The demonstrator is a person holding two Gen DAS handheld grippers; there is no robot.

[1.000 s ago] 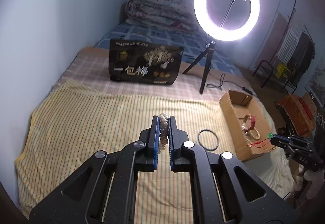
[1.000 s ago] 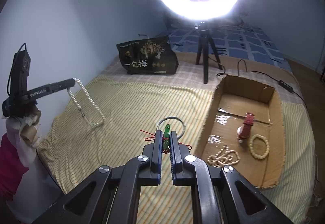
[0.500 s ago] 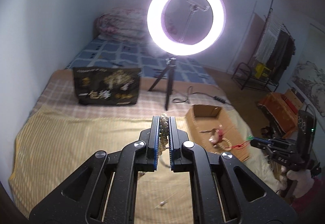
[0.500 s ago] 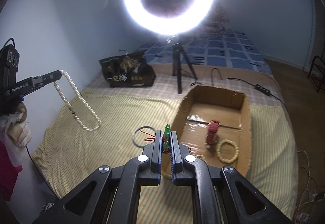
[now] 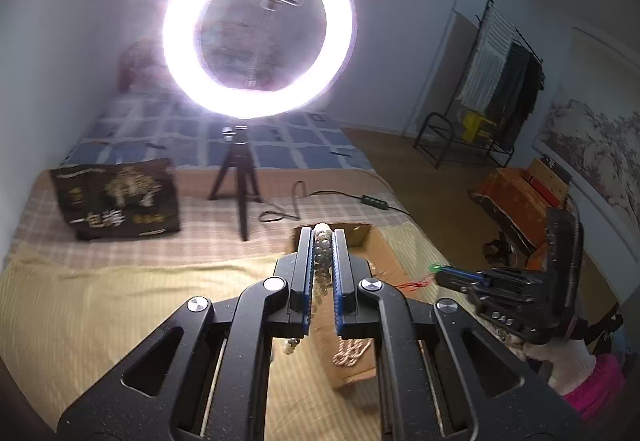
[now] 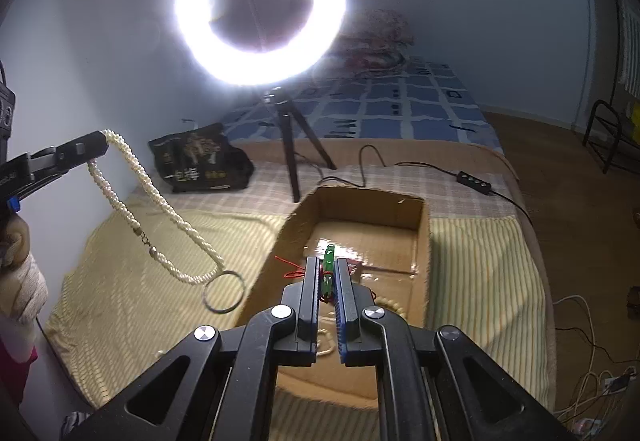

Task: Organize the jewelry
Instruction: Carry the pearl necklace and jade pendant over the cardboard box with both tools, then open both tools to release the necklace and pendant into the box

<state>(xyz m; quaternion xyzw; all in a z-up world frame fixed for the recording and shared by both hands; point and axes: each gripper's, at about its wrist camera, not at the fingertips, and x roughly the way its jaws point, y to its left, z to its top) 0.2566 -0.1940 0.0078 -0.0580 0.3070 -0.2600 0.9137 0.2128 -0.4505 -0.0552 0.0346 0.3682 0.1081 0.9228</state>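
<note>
My left gripper [image 5: 322, 237] is shut on a twisted pearl necklace [image 5: 320, 273]; in the right wrist view the necklace [image 6: 160, 201] hangs in a long loop from the left gripper [image 6: 98, 145] above the yellow striped cloth. My right gripper [image 6: 328, 269] is shut on a green pendant with red cord [image 6: 329, 265] and holds it over the open cardboard box [image 6: 424, 241]. It also shows in the left wrist view [image 5: 438, 269], to the right of the box [image 5: 384, 253]. A beaded piece [image 5: 352, 353] lies in the box.
A thin metal bangle [image 6: 223, 291] lies on the striped cloth [image 6: 120, 301] left of the box. A ring light on a tripod [image 6: 260, 1] and a black gift bag [image 6: 200, 161] stand behind. A cable and power strip [image 6: 474, 183] lie at the back right.
Both grippers have moved right towards the box. The right gripper with the pendant now hangs over the box's inside. The left gripper has carried the hanging necklace closer to the box.
</note>
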